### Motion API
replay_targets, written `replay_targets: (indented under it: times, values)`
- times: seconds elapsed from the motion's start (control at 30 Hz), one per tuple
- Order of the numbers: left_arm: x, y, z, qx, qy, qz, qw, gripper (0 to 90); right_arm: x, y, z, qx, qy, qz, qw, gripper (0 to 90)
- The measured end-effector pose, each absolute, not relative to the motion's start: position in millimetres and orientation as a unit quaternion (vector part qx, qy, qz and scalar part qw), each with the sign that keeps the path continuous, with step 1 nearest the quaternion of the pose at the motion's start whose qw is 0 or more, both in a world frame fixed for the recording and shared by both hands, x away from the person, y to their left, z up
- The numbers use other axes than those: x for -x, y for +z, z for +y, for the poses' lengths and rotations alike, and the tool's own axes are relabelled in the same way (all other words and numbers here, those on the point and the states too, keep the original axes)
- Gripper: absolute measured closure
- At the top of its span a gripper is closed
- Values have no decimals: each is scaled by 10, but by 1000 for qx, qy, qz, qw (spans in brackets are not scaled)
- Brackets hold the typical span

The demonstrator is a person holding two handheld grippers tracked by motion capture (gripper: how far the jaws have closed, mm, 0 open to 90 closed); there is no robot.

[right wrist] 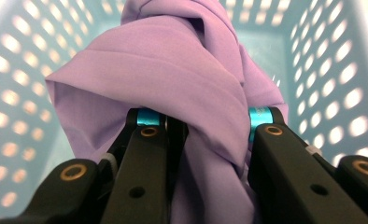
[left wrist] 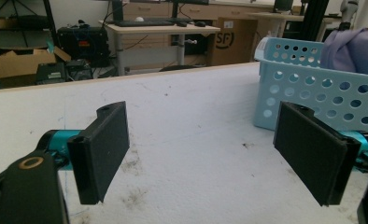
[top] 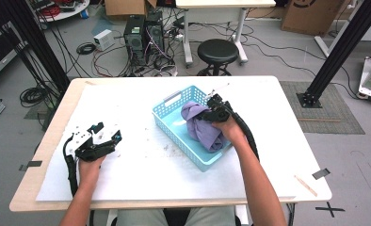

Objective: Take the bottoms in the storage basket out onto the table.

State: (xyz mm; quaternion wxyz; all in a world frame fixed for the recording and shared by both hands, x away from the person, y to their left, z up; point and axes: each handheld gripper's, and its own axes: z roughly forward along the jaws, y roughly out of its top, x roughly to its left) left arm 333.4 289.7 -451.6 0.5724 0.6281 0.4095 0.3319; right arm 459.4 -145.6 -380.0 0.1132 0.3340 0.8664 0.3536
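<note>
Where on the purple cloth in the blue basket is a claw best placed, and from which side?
On the bunched fold at the top of the purple cloth, coming from above: the blue basket walls block the sides, and the cloth mounds above the rim. The right claw is already shut on such a fold, with fabric draped over its jaws.

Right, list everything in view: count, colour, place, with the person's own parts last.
cloth: one, purple, bunched in the basket, clamped in the right gripper.
basket: one, light blue, perforated, centre of the table.
table: one, white top with a wooden edge.
stool: one, black, beyond the table.
computer towers: two, black, on the floor behind.
cardboard boxes: two, brown, at the back.
left gripper: one, black, jaws wide apart, over the table's left.
right gripper: one, black, in the basket.
</note>
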Motion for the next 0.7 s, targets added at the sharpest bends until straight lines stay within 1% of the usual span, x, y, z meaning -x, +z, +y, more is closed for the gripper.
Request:
replay_targets:
  times: [0.1, 0.2, 0.27, 0.33, 0.5, 0.7]
  values:
    - [-3333, -4516, 2898, -629, 332, 409, 572, 183, -4539, -3703, -1532, -327, 394, 850, 121, 766]
    - [-3335, -4516, 2897, -628, 332, 410, 573, 183, -4433, -3508, -1641, -310, 452, 825, 140, 766]
    - [-3335, -4517, 2897, -627, 331, 411, 573, 183, -4412, -3472, -1665, -307, 460, 821, 144, 767]
    - [-3336, -4517, 2900, -626, 332, 411, 573, 183, -4358, -3361, -1724, -301, 475, 812, 158, 767]
    - [-3336, -4516, 2903, -627, 331, 411, 573, 184, -4239, -3070, -1847, -284, 508, 795, 171, 767]
    - [-3336, -4517, 2903, -627, 331, 410, 574, 184, -4025, -2764, -2075, -274, 525, 781, 201, 766]
